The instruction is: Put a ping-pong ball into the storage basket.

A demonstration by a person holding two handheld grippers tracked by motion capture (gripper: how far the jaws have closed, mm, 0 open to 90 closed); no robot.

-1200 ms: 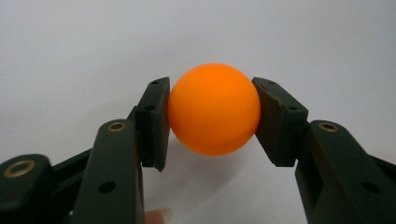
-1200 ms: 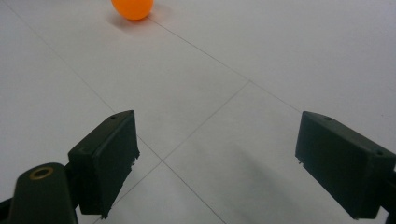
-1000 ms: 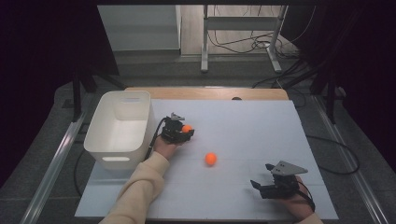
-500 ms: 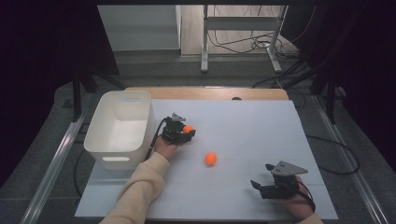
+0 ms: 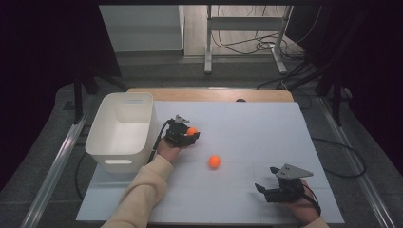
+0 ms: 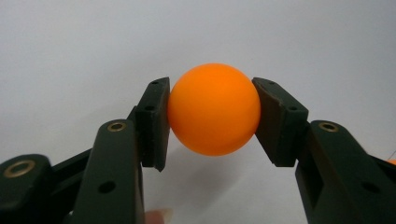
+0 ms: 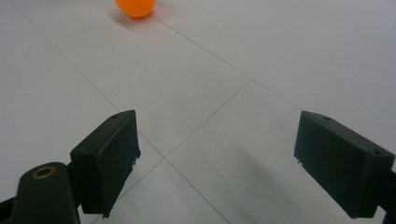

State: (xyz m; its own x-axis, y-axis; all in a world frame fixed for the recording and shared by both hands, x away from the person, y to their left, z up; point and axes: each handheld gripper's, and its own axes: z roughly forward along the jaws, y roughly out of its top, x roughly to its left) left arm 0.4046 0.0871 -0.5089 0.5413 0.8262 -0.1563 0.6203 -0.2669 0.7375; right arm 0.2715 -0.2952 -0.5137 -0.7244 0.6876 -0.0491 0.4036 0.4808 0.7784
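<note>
Left gripper [image 6: 212, 112]: 2 matte black jaws clamped on a smooth, glossy orange plastic ball [image 6: 214, 108], pads flat against its sides. In the high view this held ball [image 5: 192, 131] sits just right of the white rectangular plastic bin [image 5: 121, 130] (rounded corners, slot handle) near the worktop's left edge. Second orange ball [image 5: 214, 161] lies free mid-worktop, also seen at the top of the right gripper view [image 7: 136, 7]. Right gripper [image 7: 231, 163]: blocky jaws wide apart, holding nothing, near the front right corner of the matte white, seamed worktop [image 5: 266, 133].
</note>
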